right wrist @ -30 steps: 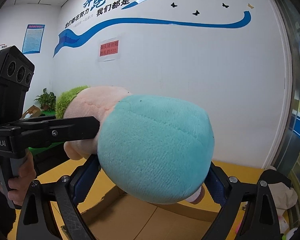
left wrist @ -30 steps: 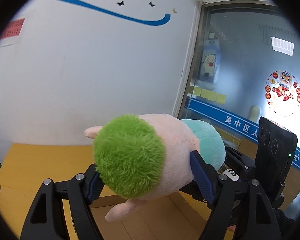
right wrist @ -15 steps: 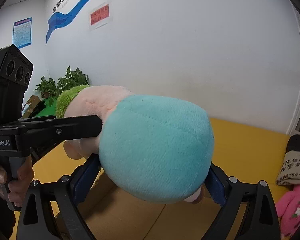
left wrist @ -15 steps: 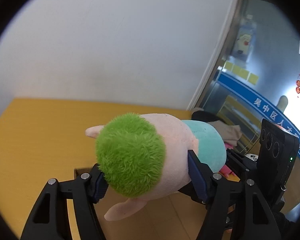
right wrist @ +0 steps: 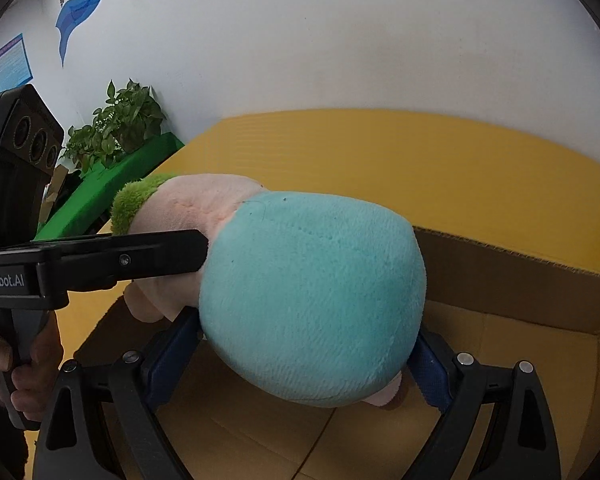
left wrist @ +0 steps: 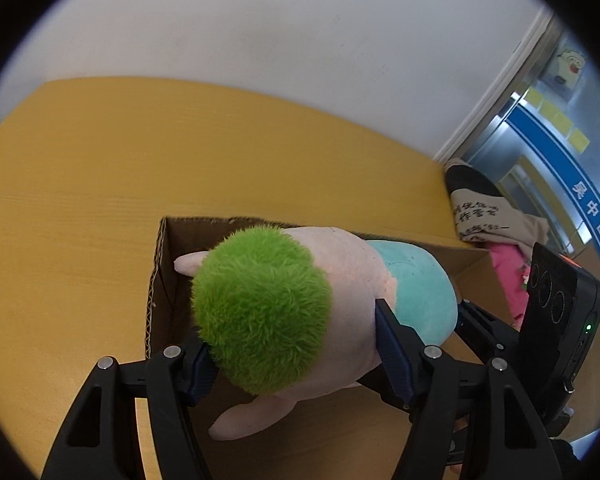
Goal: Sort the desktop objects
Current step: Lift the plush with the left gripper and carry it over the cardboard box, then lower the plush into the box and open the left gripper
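Plush toy (left wrist: pixel 340 300), clamped at its green-haired head by the left gripper (left wrist: pixel 296 354), whose jaws have just closed further, and at its teal end by the right gripper (right wrist: pixel 300 350), now hangs lower over the open cardboard box (left wrist: pixel 160 280), release remaining.

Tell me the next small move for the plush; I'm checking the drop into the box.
Probably lower it a little further, then let go. The plush is clamped at both ends, green head in the left gripper, teal end in the right gripper, and hangs over the open box, whose floor shows below it, so it does not seem to rest there yet.
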